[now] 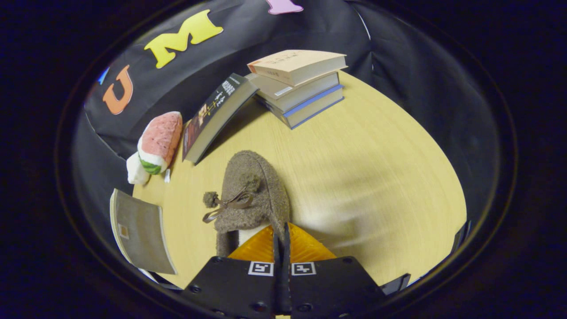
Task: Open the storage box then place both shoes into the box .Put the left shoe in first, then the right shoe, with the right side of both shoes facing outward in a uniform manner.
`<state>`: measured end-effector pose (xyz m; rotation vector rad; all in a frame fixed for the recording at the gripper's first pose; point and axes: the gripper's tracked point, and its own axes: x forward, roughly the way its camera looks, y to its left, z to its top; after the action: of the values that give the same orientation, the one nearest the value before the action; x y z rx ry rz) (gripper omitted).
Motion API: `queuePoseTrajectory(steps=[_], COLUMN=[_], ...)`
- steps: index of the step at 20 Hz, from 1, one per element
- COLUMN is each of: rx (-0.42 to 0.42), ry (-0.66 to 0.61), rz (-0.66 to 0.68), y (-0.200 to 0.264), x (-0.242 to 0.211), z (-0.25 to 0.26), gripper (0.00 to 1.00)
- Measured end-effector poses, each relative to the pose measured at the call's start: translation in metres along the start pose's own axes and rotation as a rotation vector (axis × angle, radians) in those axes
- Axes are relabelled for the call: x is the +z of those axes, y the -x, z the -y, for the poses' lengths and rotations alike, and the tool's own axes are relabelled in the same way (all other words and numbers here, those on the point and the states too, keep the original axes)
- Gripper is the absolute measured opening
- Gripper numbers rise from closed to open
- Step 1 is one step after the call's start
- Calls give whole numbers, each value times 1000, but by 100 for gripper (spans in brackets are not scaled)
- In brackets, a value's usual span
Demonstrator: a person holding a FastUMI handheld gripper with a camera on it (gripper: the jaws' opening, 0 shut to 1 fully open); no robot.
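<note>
Shoe of brown fuzzy fabric (252, 190), a slipper with a small ribbon bow and pompoms on top, lies on the pale wooden tabletop (376, 177) directly ahead of the tongs (282, 241). Its long axis runs away from the tongs, the rounded toe pointing toward the books and the open heel end nearest to the fingers. The two fingers are pressed together with almost no gap, and their tips sit at the heel rim of the shoe — it looks as if they pinch the edge of the collar, but the contact itself is partly hidden, so this is a judgement only.

Left of the shoe lies a grey flat panel with a small square mark (139, 230), at the edge of the tabletop; whether it belongs to the storage box cannot be told. Beyond the shoe, a dark book (217, 117) leans against a stack of three books (299, 86), and a plush toy shaped like a watermelon slice (155, 146) rests near the booth wall. The right part of the tabletop is bare wood — nothing stands in the way there for carrying the shoe.
</note>
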<state>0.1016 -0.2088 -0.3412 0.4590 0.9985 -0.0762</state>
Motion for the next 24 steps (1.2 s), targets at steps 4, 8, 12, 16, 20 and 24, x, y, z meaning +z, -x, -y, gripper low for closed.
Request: queuePoseTrajectory(steps=[4, 8, 12, 16, 20, 24], rx=[32, 66, 101, 142, 162, 179], ry=[-9, 15, 39, 47, 52, 54], rz=[35, 77, 124, 174, 212, 221], y=[28, 56, 86, 120, 141, 145], x=[4, 6, 5, 2, -7, -29], z=[-37, -84, -135, -192, -249, -308], gripper=[0, 0, 0, 0, 0, 0])
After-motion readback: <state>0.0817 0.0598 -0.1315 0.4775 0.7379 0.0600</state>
